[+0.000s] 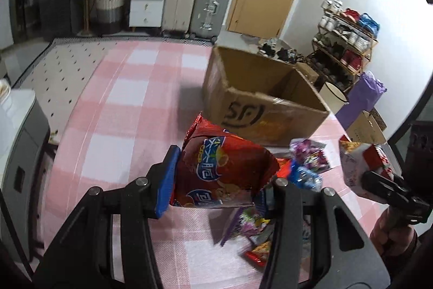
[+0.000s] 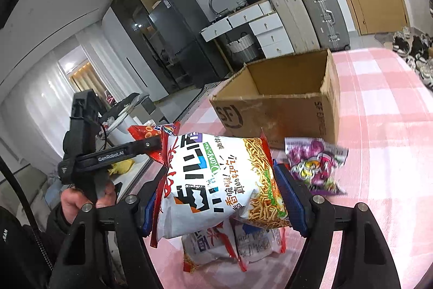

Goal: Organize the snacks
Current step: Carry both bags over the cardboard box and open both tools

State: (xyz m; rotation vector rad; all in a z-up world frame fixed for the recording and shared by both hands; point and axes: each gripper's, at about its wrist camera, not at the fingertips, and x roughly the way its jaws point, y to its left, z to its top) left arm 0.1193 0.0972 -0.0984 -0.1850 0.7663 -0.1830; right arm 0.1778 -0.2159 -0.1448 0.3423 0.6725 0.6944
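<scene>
While the left gripper (image 1: 213, 180) clamps a red snack bag (image 1: 222, 172) between its blue pads, the bag hangs clear of the pink checked tablecloth (image 1: 121, 104). Its jaws stand partly closed, pressing the bag's 2 sides. Ahead of it and a little to the right stands an open cardboard box (image 1: 259, 110), with nothing between the bag and the box's near wall. Below and to the right of the held bag lies a loose heap of other packets, among them a purple packet (image 1: 311, 156) and a blue packet (image 1: 305, 175).

Seen from the right wrist camera, the right gripper (image 2: 219, 197) holds a white noodle bag (image 2: 216, 180) across its width, jaws about half open and pressing both edges. Under it, 2 more white packets (image 2: 232, 243) lie on the cloth. Just right of its right finger lies the purple packet (image 2: 314, 164), blurred. Straight ahead stands the cardboard box (image 2: 281, 110), its inside showing bare as far as can be seen. To the left, a hand (image 2: 89, 197) grips the other gripper's handle, with the red bag's top edge (image 2: 146, 132) peeking behind the noodle bag.
</scene>
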